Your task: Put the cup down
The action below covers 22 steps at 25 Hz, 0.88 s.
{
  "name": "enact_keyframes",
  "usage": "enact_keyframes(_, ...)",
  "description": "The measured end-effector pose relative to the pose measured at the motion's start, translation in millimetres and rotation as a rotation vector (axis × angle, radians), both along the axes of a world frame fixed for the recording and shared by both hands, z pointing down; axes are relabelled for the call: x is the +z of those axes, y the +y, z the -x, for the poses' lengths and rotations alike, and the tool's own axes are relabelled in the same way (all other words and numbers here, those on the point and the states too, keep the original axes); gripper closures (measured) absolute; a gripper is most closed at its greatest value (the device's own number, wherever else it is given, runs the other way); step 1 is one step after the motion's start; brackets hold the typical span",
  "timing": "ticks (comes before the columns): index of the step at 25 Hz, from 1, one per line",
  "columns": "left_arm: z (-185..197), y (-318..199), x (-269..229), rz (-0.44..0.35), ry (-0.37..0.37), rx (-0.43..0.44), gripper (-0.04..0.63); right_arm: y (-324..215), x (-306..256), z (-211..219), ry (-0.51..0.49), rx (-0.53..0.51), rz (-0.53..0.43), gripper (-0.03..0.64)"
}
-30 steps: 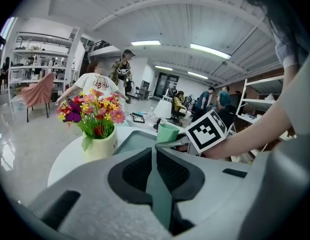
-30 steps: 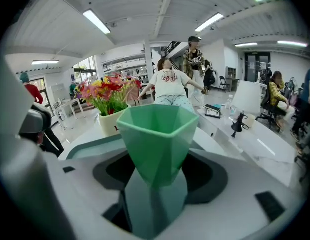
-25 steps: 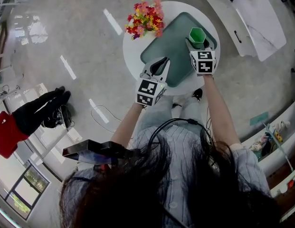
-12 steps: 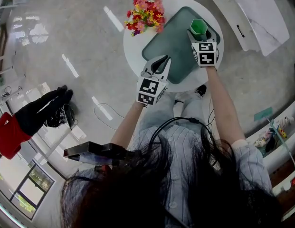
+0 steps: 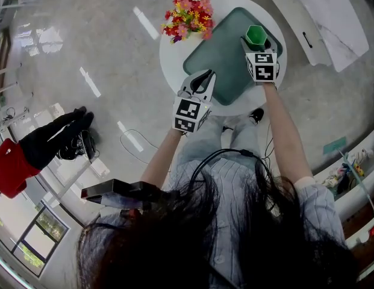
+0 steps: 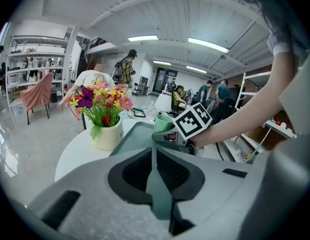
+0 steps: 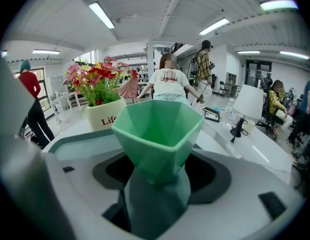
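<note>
A green faceted cup [image 5: 256,36] [image 7: 157,134] sits upright between the jaws of my right gripper [image 5: 256,43], which is shut on its lower part. The cup is over the far right corner of a dark green tray [image 5: 221,65] on a round white table [image 5: 173,62]. Whether the cup's base touches the tray is hidden. My left gripper [image 5: 204,77] hovers at the tray's near left edge with its jaws shut and nothing between them. From the left gripper view, the cup [image 6: 163,122] and the right gripper's marker cube [image 6: 193,121] show over the tray [image 6: 131,138].
A white pot of red, pink and yellow flowers [image 5: 188,14] [image 6: 107,133] [image 7: 102,115] stands at the table's far left, beside the tray. A long white table [image 5: 322,17] lies to the far right. Cables trail on the floor [image 5: 131,140]. Several people stand in the background.
The right gripper with the cup has edged a little farther toward the tray's far right corner. The left gripper has stayed where it was, shut.
</note>
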<state>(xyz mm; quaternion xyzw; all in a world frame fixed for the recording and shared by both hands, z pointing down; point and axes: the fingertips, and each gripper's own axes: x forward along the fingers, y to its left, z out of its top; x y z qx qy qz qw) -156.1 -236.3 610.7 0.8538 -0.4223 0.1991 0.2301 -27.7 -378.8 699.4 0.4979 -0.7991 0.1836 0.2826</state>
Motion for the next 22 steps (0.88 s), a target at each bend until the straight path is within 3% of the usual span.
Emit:
enact_keyframes(7,5,0,0,-0.005,-0.008,-0.014,0.575,9,11,3,0.053,-0.031,0.057,0.253)
enact_keyframes(22,9,1,-10,-0.031,-0.008,-0.001,0.575,32,-14,-26,-0.009,0.109,0.079,0.250)
